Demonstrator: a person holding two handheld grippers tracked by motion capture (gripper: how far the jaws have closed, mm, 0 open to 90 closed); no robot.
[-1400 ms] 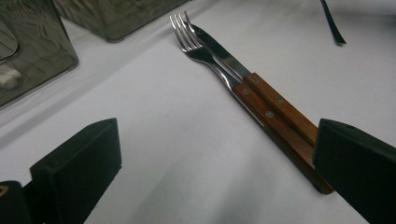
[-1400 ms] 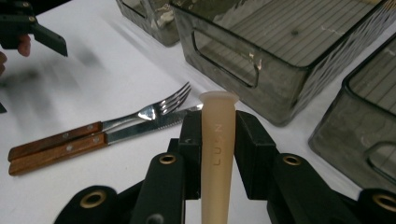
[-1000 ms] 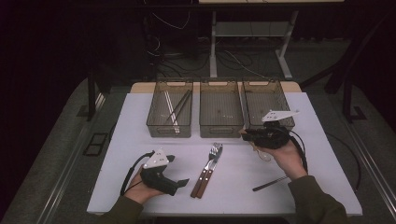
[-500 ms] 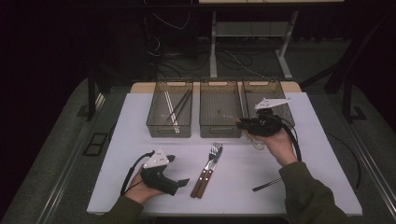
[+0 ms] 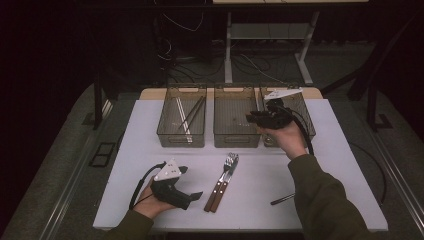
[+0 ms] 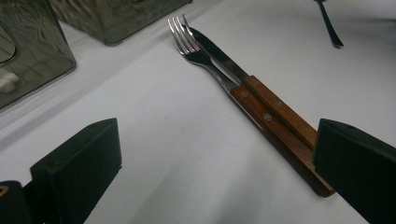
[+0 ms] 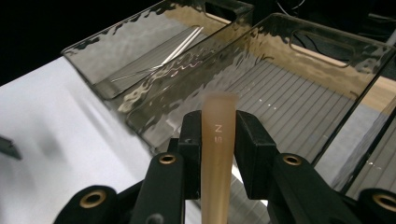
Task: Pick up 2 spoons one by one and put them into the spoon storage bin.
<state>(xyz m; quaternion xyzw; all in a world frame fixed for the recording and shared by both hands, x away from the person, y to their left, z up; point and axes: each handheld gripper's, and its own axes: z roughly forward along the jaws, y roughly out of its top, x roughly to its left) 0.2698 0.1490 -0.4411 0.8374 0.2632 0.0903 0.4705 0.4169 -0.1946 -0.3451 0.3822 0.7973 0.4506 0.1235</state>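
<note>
Handle (image 7: 217, 140) clamped betw. right tongs (image 7: 218, 140)

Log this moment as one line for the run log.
right gripper: shut on tan handle, over middle bin | left gripper: open, on table | fork, knife: side by side

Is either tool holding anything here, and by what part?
The right tool is shut on a tan plastic utensil handle, gripping it just below its flat end. The left tool is open, holding nothing.
</note>
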